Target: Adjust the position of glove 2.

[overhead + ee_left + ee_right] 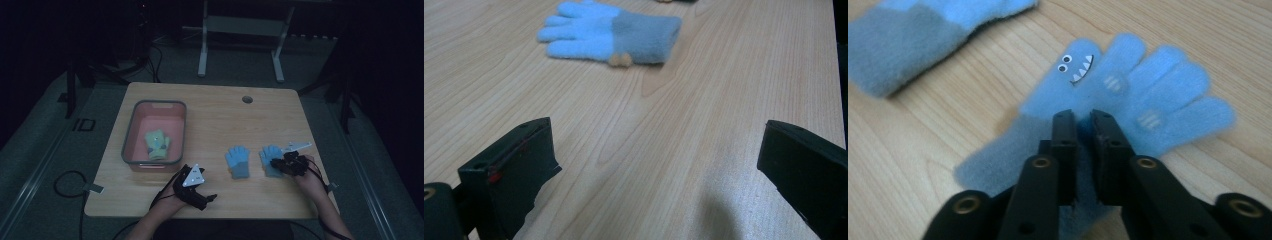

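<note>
A: Where does the right gripper (pixel 1083 117) stand against the pink plastic bin with the grey rim (pixel 131 131)?

B: Well to the right of the bin, out on the pale wooden table (pixel 210 112). Its jaws are drawn in on the fuzzy blue knit glove with the little monster face (pixel 1108 85), pinching a fold of fabric where the palm meets the grey cuff. I judge that spot is chosen because the cloth bunches there and lifts cleanly.

A: And its twin?

B: The second blue glove with a grey cuff (pixel 237 161) lies flat between the bin and the pinched one, just beside it, untouched.

A: The left gripper (pixel 197 192)?

B: It rests near the table's front edge, just below the bin's near right corner, jaws spread wide with bare wood between them. It seems to be waiting its turn.

A: Anything in the bin?

B: A yellow-green knit glove (pixel 157 144) lies on its floor, so the blue pair probably goes there too.
</note>
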### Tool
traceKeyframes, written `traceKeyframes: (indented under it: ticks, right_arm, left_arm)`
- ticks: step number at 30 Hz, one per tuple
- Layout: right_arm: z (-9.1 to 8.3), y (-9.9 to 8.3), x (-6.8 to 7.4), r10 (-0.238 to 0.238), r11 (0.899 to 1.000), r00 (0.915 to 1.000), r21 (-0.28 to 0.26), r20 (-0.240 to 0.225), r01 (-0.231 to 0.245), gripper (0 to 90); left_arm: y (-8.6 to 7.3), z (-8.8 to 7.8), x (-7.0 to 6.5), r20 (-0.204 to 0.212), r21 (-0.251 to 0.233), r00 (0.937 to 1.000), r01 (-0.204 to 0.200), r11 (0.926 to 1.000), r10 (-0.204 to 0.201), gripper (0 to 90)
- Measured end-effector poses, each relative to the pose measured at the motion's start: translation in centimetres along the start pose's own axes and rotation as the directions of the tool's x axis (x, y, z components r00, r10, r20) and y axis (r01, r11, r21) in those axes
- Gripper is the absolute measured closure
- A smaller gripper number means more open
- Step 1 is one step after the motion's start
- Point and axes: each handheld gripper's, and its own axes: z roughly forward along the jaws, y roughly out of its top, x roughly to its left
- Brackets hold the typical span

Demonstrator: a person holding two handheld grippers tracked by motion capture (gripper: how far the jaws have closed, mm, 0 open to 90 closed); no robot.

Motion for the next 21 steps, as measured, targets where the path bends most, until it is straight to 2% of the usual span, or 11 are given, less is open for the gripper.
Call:
traceKeyframes:
  ticks: [2,5,9,12,15,21]
  right_arm:
    - [0.0,0.1,0.1,-0.002,1.000,1.0000,0.008,0.009,0.002,84.8]
    - [-0.3,0.5,0.0,0.022,1.000,0.9997,0.006,0.002,-0.022,86.1]
    - [-1.9,1.6,0.1,0.040,0.998,0.9990,-0.048,-0.021,-0.041,86.2]
    - [-3.2,2.9,0.7,0.024,0.995,0.9986,-0.096,-0.047,-0.028,86.3]
    - [-4.2,4.2,1.7,-0.010,0.992,0.9990,-0.127,-0.045,0.004,86.3]
    - [-4.2,6.5,3.5,-0.048,0.986,0.9940,-0.161,-0.098,0.032,86.2]
  left_arm:
    - [0.0,0.0,0.0,0.000,-0.003,1.0000,0.001,1.0000,-0.001,2.2]
    - [0.0,-0.1,0.1,0.000,-0.005,1.0000,0.006,1.0000,-0.006,2.2]
    - [0.0,0.0,0.1,0.003,-0.003,1.0000,0.007,1.0000,-0.007,2.2]
    - [0.0,0.0,0.1,0.002,-0.005,1.0000,0.007,1.0000,-0.007,2.2]
    - [0.0,0.0,0.1,0.002,-0.004,1.0000,0.006,1.0000,-0.006,2.2]
    - [0.0,0.0,0.1,0.003,-0.006,1.0000,0.006,1.0000,-0.006,2.2]
